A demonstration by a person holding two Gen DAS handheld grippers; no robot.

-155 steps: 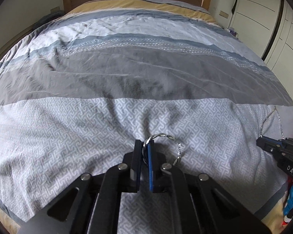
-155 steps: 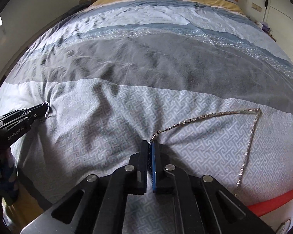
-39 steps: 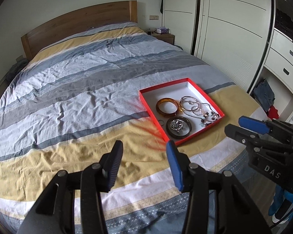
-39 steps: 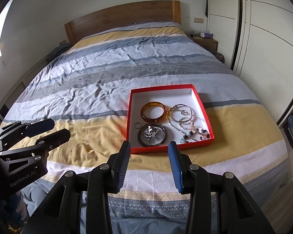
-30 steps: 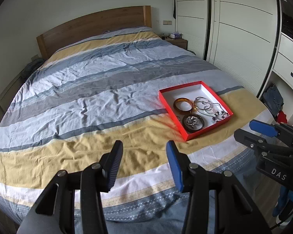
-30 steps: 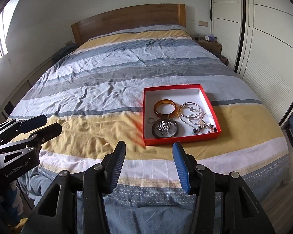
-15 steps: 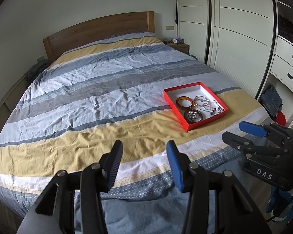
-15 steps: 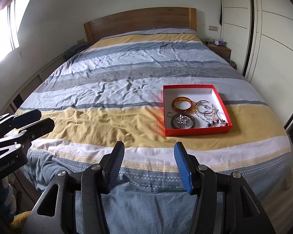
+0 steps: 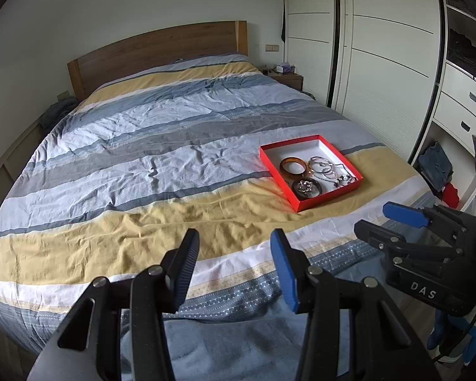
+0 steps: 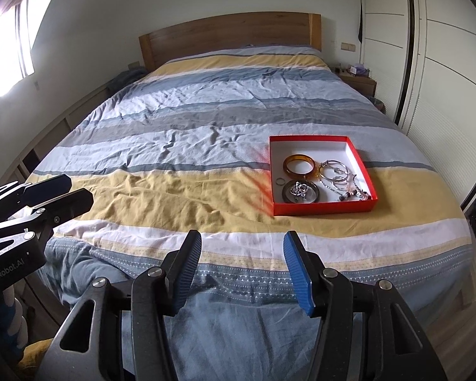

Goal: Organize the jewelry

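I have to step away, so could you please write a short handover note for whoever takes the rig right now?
Left gripper: open, holding nothing, off the foot of the bed.
Right gripper: open, holding nothing, also back from the bed.
Jewelry: all visible pieces lie in the red tray on the yellow stripe: amber bangle, dark bangle with silver pieces inside, small ring, silver bangles, beaded bracelet.
Done: no loose jewelry visible on the bedspread.
Left: apparently nothing; perhaps check the creases.
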